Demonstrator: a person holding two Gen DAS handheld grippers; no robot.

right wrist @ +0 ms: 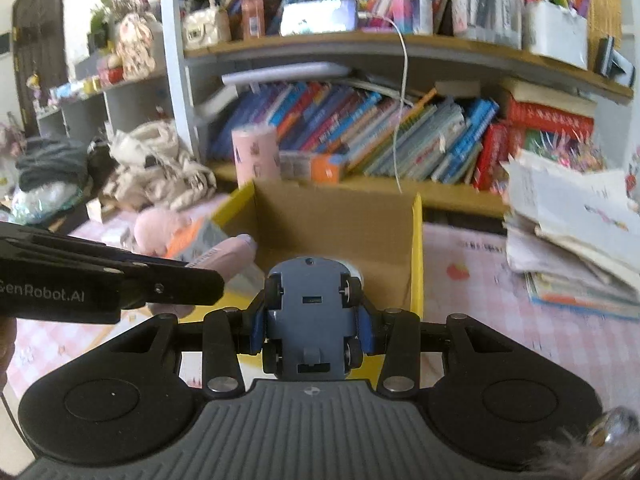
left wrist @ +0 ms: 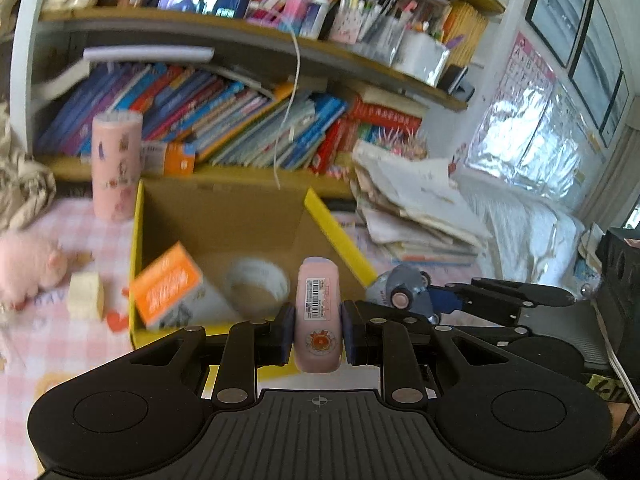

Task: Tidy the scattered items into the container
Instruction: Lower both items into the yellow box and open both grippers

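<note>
Grippers each clamped on an item at the yellow-rimmed cardboard box (left wrist: 224, 208).

Left gripper (left wrist: 318, 334) pinches a pink plastic bottle with a barcode label (left wrist: 318, 304) between its blue pads, upright over the box's near edge; right gripper (right wrist: 310, 330) grips a grey-blue toy car (right wrist: 310, 312), wheels toward the camera. Inside the box lie an orange-and-white carton (left wrist: 172, 292) and a white round bowl (left wrist: 258, 290). A pink patterned cylinder (left wrist: 116, 168) stands just beyond the box on the pink checked tablecloth (left wrist: 52, 352).

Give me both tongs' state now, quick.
Left tongs: shut on pink bottle.
Right tongs: shut on toy car.
</note>
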